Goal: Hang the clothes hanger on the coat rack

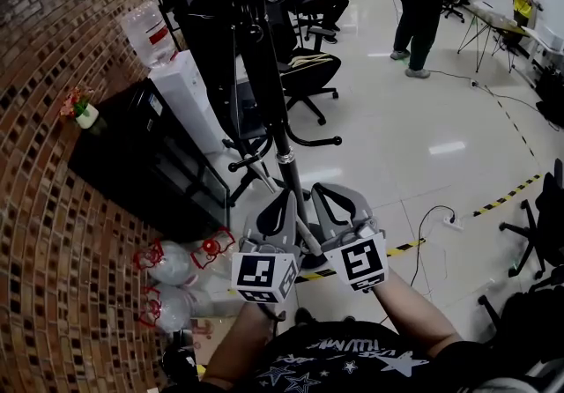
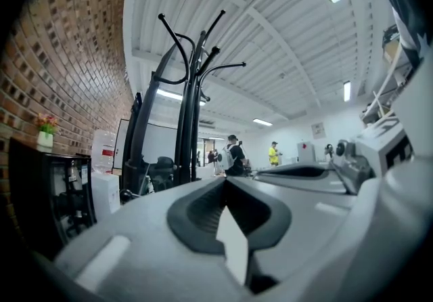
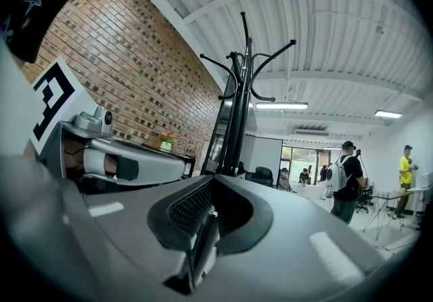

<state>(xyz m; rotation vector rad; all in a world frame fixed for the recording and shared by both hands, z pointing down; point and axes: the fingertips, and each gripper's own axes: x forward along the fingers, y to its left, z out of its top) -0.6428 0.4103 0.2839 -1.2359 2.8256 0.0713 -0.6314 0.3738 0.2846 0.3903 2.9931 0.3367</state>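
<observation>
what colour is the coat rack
Black. The tall black metal coat rack shows best in the right gripper view, against the brick wall and ceiling.

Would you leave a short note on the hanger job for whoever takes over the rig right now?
Left tool: shut, nothing between its jaws.
Right tool: shut, nothing between its jaws.
Both are held side by side, pointing at the coat rack just ahead.
Hanger: not visible in any view, neither in a tool nor on the rack.
Done: cannot tell whether it has been hung.
Left: find the hanger and, if it is not up, hang it on the rack.
</observation>
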